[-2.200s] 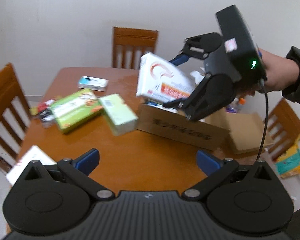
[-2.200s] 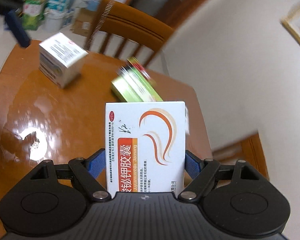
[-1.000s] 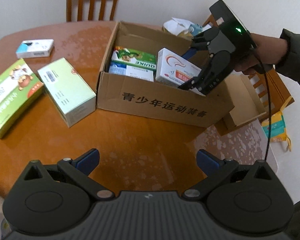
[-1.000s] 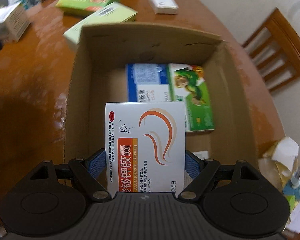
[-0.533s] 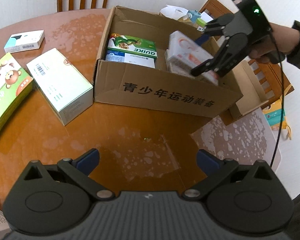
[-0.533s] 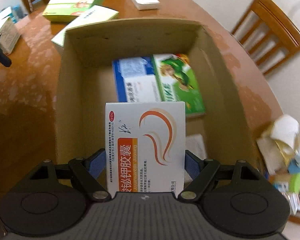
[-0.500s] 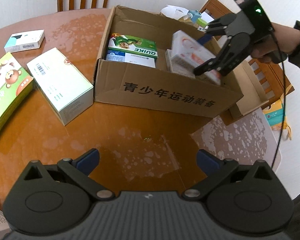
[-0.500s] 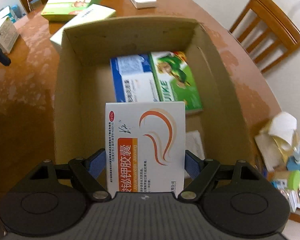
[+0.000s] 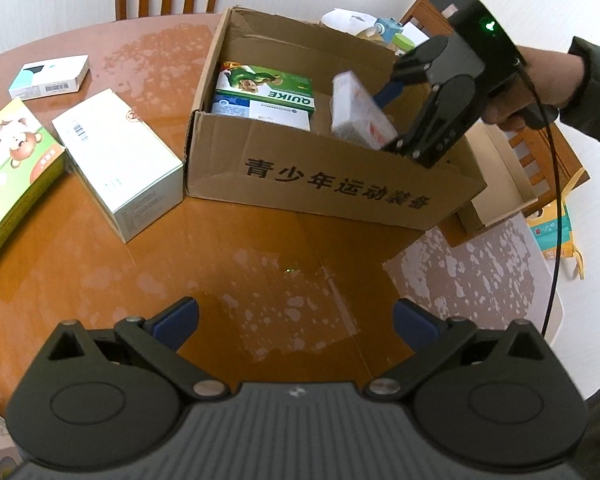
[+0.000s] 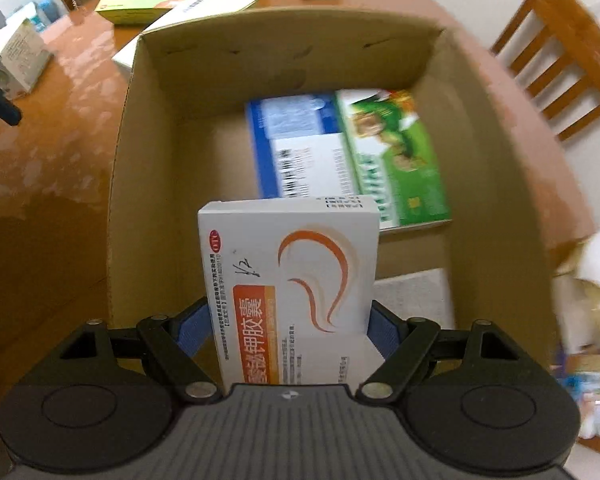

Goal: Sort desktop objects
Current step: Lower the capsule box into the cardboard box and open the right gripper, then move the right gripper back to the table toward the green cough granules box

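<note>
Over open brown cardboard carton [image 10: 496, 184]: my right gripper [image 10: 290, 324] clamps white medicine box with orange swirl [image 10: 292, 276], tilted above carton floor. My left gripper [image 9: 296, 322] wide, empty, near carton front.

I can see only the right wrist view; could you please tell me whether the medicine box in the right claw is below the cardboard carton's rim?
Observer: Partly. In the left wrist view the white medicine box is tilted, and its lower end is hidden behind the near wall of the cardboard carton. The right claw is shut on it.
Operator: Thank you. Is the left claw carrying anything?
Observer: No. The left claw is open and empty, above bare tabletop in front of the carton.
Operator: Can you read the green box that is blurred for me?
Observer: Yes. The green box lies flat inside the carton, and its edge reads QUIKE.
</note>
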Demonstrator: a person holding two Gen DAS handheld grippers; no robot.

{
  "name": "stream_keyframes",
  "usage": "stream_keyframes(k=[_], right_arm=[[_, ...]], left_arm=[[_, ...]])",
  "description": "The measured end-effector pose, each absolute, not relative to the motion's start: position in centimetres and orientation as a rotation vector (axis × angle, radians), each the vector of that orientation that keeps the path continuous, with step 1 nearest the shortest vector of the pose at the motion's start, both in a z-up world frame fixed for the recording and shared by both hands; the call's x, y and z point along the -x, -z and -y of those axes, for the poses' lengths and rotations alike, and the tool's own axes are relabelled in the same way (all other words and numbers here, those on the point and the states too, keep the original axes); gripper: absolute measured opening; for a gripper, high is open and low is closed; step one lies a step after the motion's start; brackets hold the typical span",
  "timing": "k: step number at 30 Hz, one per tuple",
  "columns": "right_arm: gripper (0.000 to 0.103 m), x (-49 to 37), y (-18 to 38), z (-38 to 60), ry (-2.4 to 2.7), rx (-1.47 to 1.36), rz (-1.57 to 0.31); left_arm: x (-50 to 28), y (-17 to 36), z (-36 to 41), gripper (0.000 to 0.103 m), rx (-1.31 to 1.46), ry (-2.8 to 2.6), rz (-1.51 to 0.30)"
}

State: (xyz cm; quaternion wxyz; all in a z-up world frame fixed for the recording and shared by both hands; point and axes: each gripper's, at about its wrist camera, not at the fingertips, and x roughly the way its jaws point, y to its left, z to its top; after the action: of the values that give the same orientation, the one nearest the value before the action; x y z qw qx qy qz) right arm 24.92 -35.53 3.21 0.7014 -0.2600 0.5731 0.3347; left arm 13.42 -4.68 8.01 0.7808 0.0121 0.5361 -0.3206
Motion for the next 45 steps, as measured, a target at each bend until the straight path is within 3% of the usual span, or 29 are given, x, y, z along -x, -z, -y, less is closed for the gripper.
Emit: stream_keyframes(k=[21,24,34,45], right_arm=[[0.085,-25.3,-0.7,35.9,-0.848,0.603,-1.441],[0.099,-25.5,0.0,36.2,-0.809,0.619,-1.478],[0.103,-24.1,-2.0,39.3,-0.659,0.574,-1.356],[0.103,-23.1,-0.1,37.3,-0.549,0.736,-1.229]], left_arm=[[-13.2,-8.1,5.5,0.103,-0.023,0.701,-1.156],[-13.2,-8.2,5.4,0.103,-0.019,0.696,-1.154],[-13.2,-8.4,5.3,0.103,-0.005,0.686,-1.146],[-12.7,-8.5,5.5,0.103,-0.013,0.693,-1.144]])
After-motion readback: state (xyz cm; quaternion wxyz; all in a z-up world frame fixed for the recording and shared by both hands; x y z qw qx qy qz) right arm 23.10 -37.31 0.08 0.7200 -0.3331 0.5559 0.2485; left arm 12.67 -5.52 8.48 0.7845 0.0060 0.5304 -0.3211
